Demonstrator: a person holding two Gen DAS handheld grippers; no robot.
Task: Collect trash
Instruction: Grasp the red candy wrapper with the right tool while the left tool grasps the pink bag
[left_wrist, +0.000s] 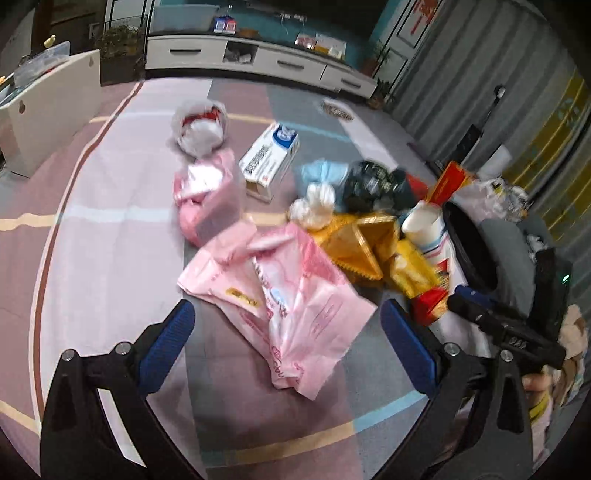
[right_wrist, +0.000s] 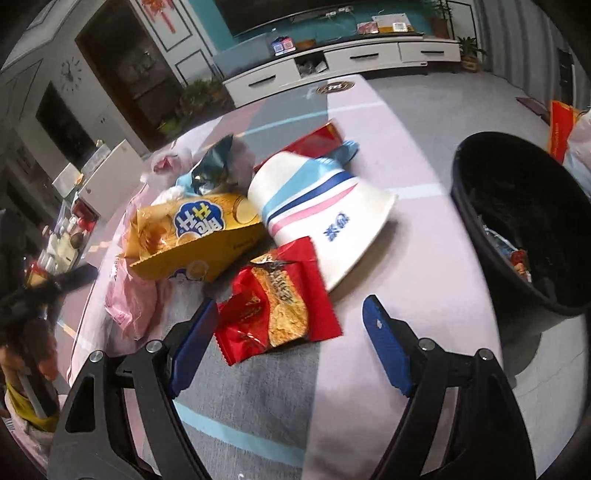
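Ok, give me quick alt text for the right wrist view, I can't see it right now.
The open right gripper hovers over a red snack wrapper on the floor mat, nothing held. Behind it lie a striped paper bowl and a yellow chip bag; a black trash bin stands to the right.

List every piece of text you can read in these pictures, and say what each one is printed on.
"脆升升", seen upside down, probably: blue logo on the yellow snack box.
Two blue characters on the white paper bowl: too blurred to read.
Print on the red snack packet: blurred, unreadable.
Lettering on the white carton: too small to read.
Red print on the pink plastic bag: crumpled and blurred, unreadable.
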